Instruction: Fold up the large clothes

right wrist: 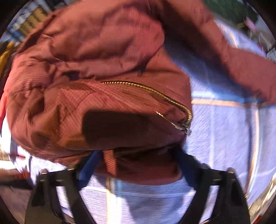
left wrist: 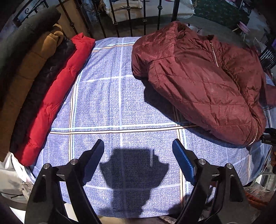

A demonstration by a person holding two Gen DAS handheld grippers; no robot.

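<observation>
- The left gripper [left wrist: 138, 146] is wide open and holds nothing; it hovers over the bed [left wrist: 120, 103], ready to help.
- The maroon jacket [left wrist: 198, 82] lies ahead to its right.
- The right gripper [right wrist: 138, 160] has jacket cloth between its fingers, apparently to pull a fold; how tightly, I cannot tell.

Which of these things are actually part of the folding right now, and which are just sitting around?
In the job:
maroon jacket
right gripper, at the jacket's edge
left gripper, open over the bedsheet

Just lying about:
red jacket
black garment
tan garment
iron railing
</observation>
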